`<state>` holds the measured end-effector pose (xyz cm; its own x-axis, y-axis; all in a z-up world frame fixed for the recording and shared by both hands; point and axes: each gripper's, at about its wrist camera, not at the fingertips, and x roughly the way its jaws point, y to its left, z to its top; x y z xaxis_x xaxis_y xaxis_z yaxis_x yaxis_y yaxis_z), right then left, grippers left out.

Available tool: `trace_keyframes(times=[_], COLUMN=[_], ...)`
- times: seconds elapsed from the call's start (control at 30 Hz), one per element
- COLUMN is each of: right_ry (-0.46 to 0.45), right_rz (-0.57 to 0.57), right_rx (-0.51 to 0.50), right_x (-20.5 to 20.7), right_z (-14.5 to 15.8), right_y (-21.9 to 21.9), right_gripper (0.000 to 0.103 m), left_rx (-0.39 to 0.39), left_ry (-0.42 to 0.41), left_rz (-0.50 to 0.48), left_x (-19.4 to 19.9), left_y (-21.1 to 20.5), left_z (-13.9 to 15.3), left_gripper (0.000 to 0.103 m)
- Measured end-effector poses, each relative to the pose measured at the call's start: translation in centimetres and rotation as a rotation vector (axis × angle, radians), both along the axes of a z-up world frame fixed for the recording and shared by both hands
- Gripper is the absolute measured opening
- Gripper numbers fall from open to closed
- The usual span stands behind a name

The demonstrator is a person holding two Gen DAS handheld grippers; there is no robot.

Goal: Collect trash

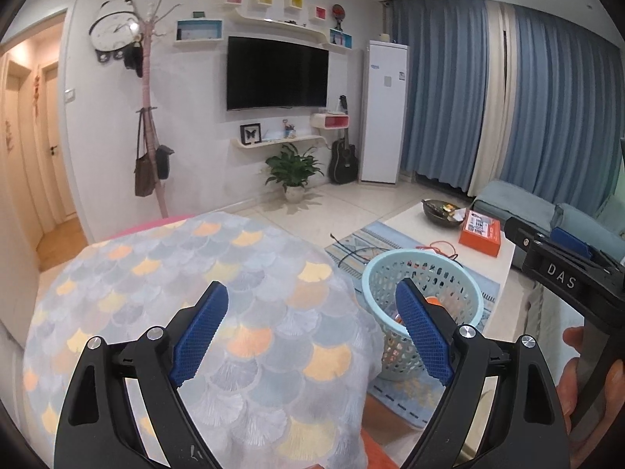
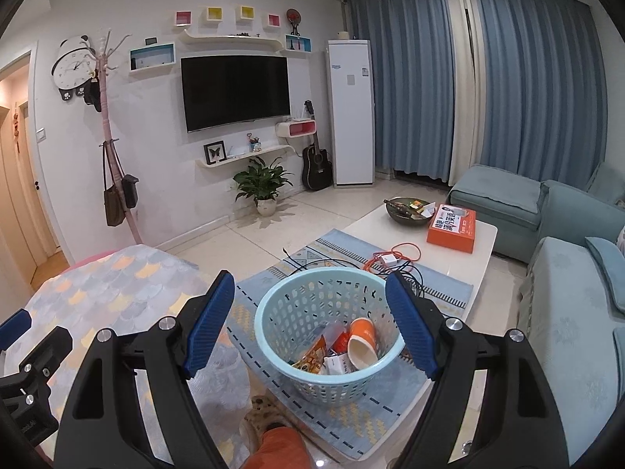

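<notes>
A light blue perforated basket [image 2: 308, 305] stands on the floor rug and holds trash: an orange paper cup [image 2: 361, 342], a snack wrapper [image 2: 312, 357] and other packets. My right gripper [image 2: 312, 324] hovers over it, jaws wide open with nothing between the blue pads. My left gripper [image 1: 312, 330] is open too, empty, above a scale-patterned blanket [image 1: 164, 273]; the basket [image 1: 449, 285] shows behind its right finger. In the left wrist view the right gripper's body [image 1: 562, 269] and a hand [image 1: 586, 375] are at the right edge.
A white coffee table [image 2: 480, 242] carries an orange box [image 2: 451, 228], a dark bowl of items [image 2: 410, 209] and tangled orange and black cables [image 2: 394, 260]. A blue sofa [image 2: 566, 273] is at the right. A foot in a slipper [image 2: 265, 418] is below the basket.
</notes>
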<state>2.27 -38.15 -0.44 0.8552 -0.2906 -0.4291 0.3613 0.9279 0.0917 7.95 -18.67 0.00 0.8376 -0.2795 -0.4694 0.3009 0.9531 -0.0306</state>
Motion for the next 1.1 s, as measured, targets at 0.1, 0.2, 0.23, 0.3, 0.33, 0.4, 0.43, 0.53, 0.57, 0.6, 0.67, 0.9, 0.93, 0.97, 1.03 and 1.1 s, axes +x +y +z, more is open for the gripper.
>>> trace_keyframes(times=[0.1,0.2,0.23,0.3,0.33,0.4,0.43,0.53,0.57,0.6,0.67,0.9,0.93,0.97,1.03,1.1], right_ry=[0.002,0.002,0.002,0.003,0.002,0.004,0.005,0.009,0.01,0.01,0.007,0.006,0.005,0.005,0.004,0.003], right_rz=[-0.003,-0.003,-0.002,0.004,0.006,0.01,0.014,0.016,0.02,0.02,0.018,0.015,0.015,0.015,0.015,0.017], right_rx=[-0.008,-0.013,-0.012,-0.012,-0.013,-0.011,-0.01,-0.013,-0.01,-0.009,-0.01,0.001,0.001,0.002,0.002,0.002], right_x=[-0.5,-0.9,-0.9,-1.0,-1.1,-1.3,-1.3,-1.4,-1.4,-1.4,-1.5,-1.6,-1.7,-1.7,-1.7,-1.7], right_z=[-0.2,-0.5,-0.5,-0.7,-0.7,-0.9,-1.0,-1.1,-1.1,-1.1,-1.0,-1.0,-1.0,-1.0,-1.0,-0.9], right_y=[0.5,1.0,0.9,1.2,1.3,1.5,1.5,1.7,1.5,1.5,1.4,0.9,0.9,0.8,0.8,0.8], right_gripper=[0.076,0.076,0.076,0.076,0.076,0.076,0.076,0.076,0.076,0.076,0.076,0.076,0.076,0.076,0.076,0.076], left_rx=[-0.012,-0.02,-0.023,-0.03,-0.03,-0.027,-0.028,-0.028,-0.028,-0.029,-0.031,-0.024,-0.024,-0.025,-0.026,-0.024], left_ry=[0.005,0.006,0.008,0.013,0.013,0.01,0.01,0.009,0.01,0.01,0.01,0.007,0.008,0.008,0.01,0.009], left_rz=[0.005,0.008,0.009,0.007,0.01,0.014,0.015,0.014,0.013,0.014,0.013,0.009,0.01,0.01,0.009,0.01], left_x=[-0.5,-1.0,-1.2,-1.3,-1.4,-1.6,-1.6,-1.7,-1.7,-1.7,-1.7,-1.9,-1.9,-1.9,-1.9,-1.9], left_y=[0.4,0.8,0.9,1.1,1.2,1.3,1.4,1.4,1.4,1.4,1.4,1.3,1.3,1.3,1.3,1.2], left_z=[-0.4,-0.8,-1.0,-1.1,-1.2,-1.3,-1.3,-1.3,-1.3,-1.3,-1.3,-1.3,-1.3,-1.3,-1.4,-1.4], left_gripper=[0.086,0.086,0.086,0.086,0.086,0.086,0.086,0.086,0.086,0.086,0.086,0.087,0.087,0.087,0.087,0.087])
